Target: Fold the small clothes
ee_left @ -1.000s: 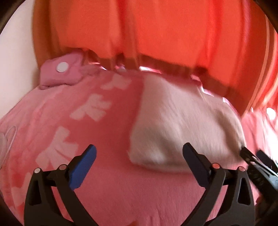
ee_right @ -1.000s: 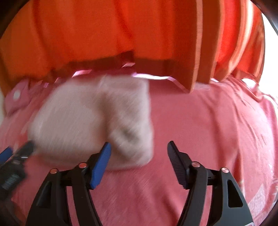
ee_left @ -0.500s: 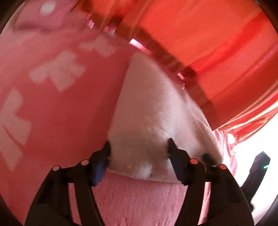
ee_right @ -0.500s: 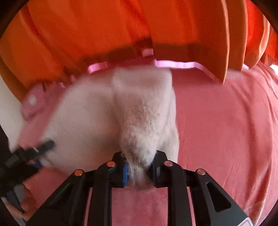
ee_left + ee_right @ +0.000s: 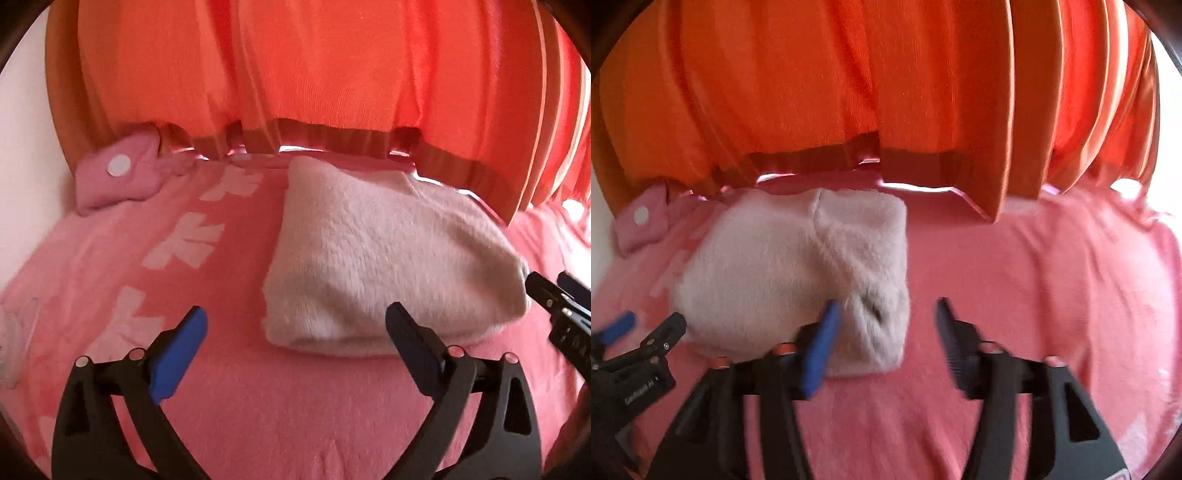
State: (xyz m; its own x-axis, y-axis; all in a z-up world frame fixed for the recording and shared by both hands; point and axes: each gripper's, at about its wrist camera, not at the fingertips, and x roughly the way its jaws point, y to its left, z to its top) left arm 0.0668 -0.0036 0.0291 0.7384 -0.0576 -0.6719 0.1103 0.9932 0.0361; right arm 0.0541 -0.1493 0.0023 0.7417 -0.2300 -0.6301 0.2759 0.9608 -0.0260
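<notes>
Both our grippers, left (image 5: 295, 328) and right (image 5: 886, 314), have just been opening, released from the folded fluffy garment (image 5: 388, 266) near the bed's (image 5: 295, 406) far edge.

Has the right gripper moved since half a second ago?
Yes. The right gripper has drawn back off the fuzzy white garment, jaws just opening, judged against the orange curtain.

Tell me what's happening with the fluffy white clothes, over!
Left tongs and right tongs just opened, both empty. Fluffy white garment lies folded on pink blanket. Nothing in the way, over.
</notes>
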